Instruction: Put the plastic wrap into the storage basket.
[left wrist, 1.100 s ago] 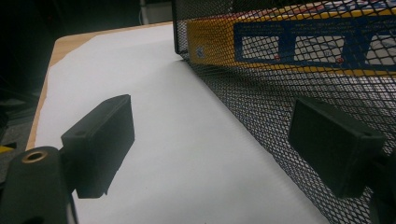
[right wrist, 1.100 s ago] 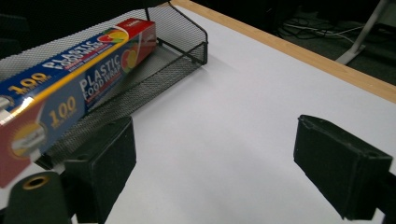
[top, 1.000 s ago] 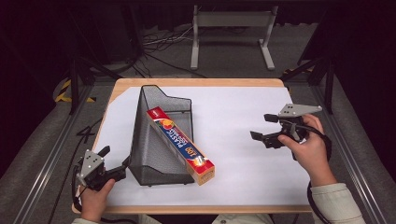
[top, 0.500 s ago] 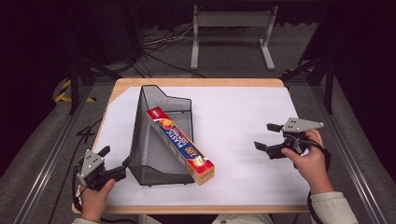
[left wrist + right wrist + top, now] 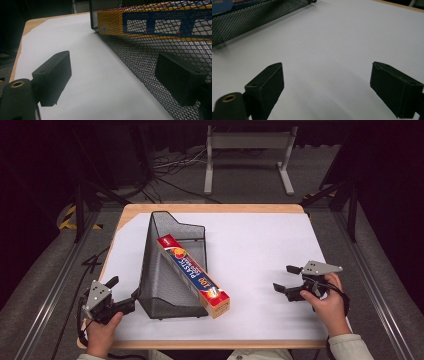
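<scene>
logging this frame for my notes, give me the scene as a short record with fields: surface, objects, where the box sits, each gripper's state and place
surface: wooden table covered by a white sheet
objects: black mesh basket; plastic wrap box
box position: lying slanted in the basket, its near end sticking out past the basket's open side
left gripper: open, holding nothing, at the near left corner, close beside the basket's mesh wall
right gripper: open, holding nothing, over bare sheet at the right, apart from the box
</scene>
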A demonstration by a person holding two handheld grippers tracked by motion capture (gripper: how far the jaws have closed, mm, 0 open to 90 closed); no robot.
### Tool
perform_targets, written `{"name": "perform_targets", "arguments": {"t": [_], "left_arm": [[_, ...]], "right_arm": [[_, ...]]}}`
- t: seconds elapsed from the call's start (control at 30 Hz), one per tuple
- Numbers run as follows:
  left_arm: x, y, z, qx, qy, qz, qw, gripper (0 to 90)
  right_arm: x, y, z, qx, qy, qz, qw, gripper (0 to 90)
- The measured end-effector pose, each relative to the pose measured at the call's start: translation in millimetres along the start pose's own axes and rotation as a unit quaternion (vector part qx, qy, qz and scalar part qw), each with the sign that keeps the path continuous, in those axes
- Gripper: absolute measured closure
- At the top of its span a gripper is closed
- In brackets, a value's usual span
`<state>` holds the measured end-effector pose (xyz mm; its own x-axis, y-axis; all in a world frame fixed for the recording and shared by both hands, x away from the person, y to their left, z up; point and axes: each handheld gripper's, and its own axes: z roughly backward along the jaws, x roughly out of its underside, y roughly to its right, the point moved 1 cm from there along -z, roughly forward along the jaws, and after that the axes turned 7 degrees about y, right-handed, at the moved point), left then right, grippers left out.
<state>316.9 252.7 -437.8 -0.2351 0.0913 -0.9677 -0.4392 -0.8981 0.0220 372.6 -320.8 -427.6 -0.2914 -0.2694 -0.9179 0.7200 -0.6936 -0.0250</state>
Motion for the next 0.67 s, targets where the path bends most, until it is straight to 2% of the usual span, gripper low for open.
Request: {"name": "perform_targets", "arguments": {"t": [0.27, 0.4, 0.67], "left_arm": [[0.9, 1.4, -3.2, 0.006, -0.011, -0.01, 0.9999, 14.6], [2.1, -0.3, -4.5, 0.01, -0.013, 0.001, 0.9999, 14.5], [3.8, -3.0, -5.2, 0.014, -0.019, 0.005, 0.9997, 14.4]], "right_arm": [[18.4, 2.0, 0.8, 0.019, -0.014, -0.016, 0.9996, 12.3], [20.9, 0.8, 1.0, 0.022, -0.014, -0.013, 0.9996, 12.3], [21.4, 2.5, 0.8, 0.023, -0.014, -0.021, 0.9994, 9.4]]}}
